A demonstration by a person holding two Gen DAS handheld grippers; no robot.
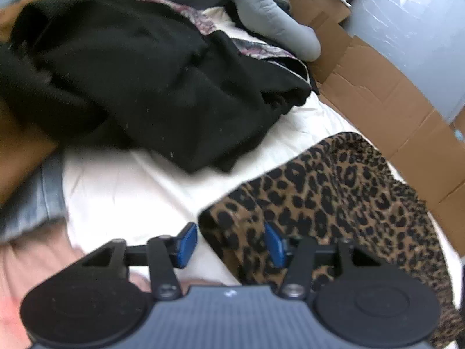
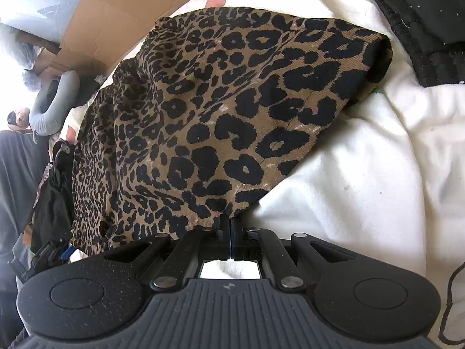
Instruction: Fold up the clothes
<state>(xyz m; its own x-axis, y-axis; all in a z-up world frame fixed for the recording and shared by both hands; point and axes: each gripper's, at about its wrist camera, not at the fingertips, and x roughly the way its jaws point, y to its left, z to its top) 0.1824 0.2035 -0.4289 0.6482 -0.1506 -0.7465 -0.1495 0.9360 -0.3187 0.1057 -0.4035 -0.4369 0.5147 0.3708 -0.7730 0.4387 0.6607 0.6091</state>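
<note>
A leopard-print garment [image 1: 343, 192] lies on the white bedding [image 1: 122, 192]. My left gripper [image 1: 231, 242] is open, its blue pads [image 1: 187, 240] standing on either side of the garment's near corner, which sits between them. In the right wrist view the same leopard-print garment [image 2: 221, 110] spreads away from me, and my right gripper [image 2: 230, 229] is shut on its near edge. The white bedding [image 2: 363, 168] shows to its right. The left gripper's blue pad [image 2: 68, 251] peeks out at the lower left of that view.
A black garment [image 1: 151, 81] is heaped behind on the bed. A grey neck pillow [image 1: 270, 20] and flattened cardboard [image 1: 377, 93] lie at the back right. Denim [image 1: 37, 197] sits at the left edge. Another black garment [image 2: 424, 14] lies at the upper right.
</note>
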